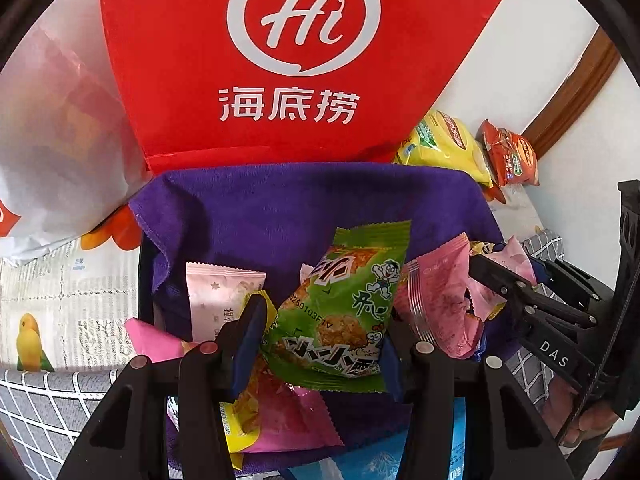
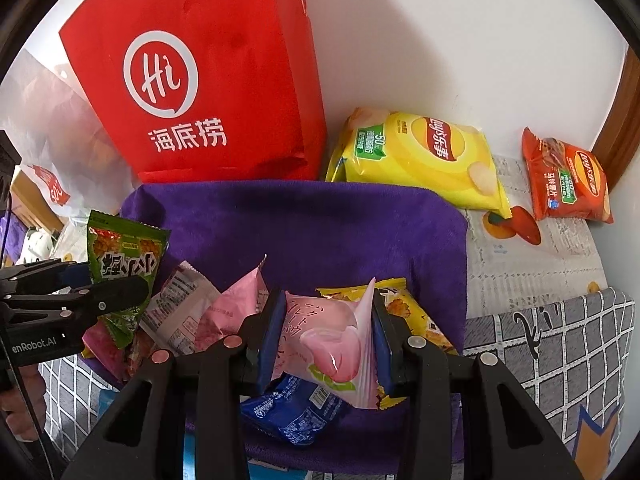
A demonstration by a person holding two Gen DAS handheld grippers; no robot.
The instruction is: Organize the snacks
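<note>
My left gripper [image 1: 320, 340], clamped on a green packet [image 1: 340, 312], and my right gripper [image 2: 326, 340], clamped on a pink packet [image 2: 332, 344], hang over the purple towel [image 2: 320, 232]. Bare towel lies open at frame centre, ahead of both sets of jaws. Loose wrappers [image 2: 208, 312] crowd the lower left of the right view. A red paper bag [image 2: 208, 92] walls off the upper left; yellow chips [image 2: 420, 160] and orange chips [image 2: 568, 180] block the upper right. Free newsprint surface [image 2: 532, 264] remains at right, between towel and chips.
</note>
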